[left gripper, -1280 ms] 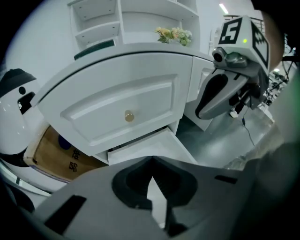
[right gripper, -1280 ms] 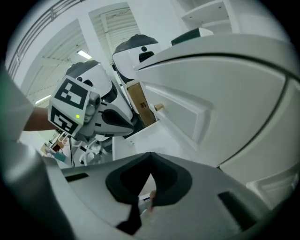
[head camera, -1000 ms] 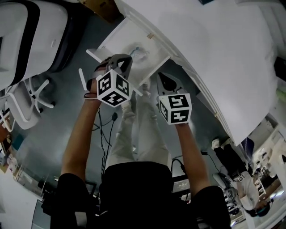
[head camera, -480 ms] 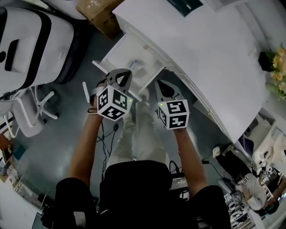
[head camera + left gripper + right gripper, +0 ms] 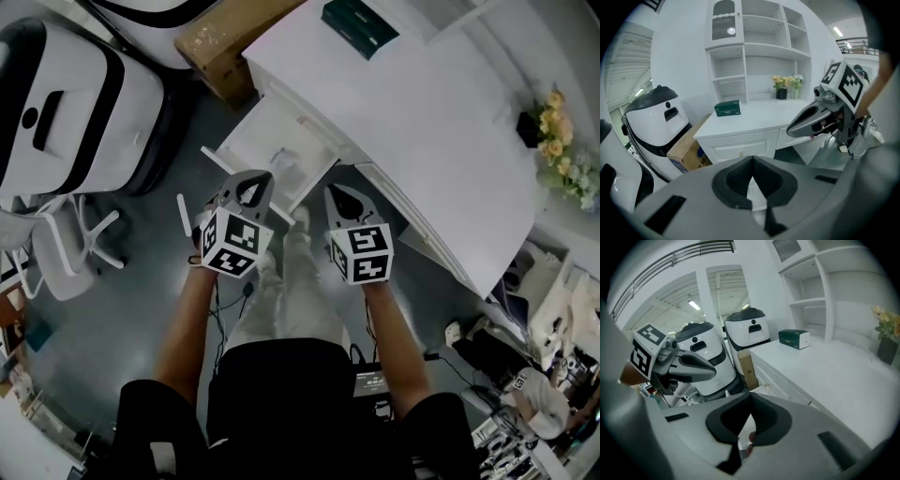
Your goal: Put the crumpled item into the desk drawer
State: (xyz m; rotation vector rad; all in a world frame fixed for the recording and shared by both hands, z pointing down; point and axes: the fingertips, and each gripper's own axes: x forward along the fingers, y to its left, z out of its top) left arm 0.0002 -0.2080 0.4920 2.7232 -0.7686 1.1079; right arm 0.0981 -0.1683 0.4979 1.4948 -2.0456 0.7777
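Note:
The white desk has a drawer pulled open toward me. A small pale crumpled item lies inside it. My left gripper hovers at the drawer's near front edge, shut and empty. My right gripper is beside it, under the desk's edge, also shut with nothing in it. In the left gripper view the shut jaw tips point at the desk front, with the right gripper off to the right. The right gripper view shows its own closed tips and the left gripper.
A green box and a pot of flowers stand on the desk. A cardboard box and a big white machine sit left of the desk. A white chair base is at left. My legs are below the grippers.
Both grippers have drawn back a little from the open drawer toward my body, still shut. The head view has lifted, showing more of the desk top and the cardboard box.

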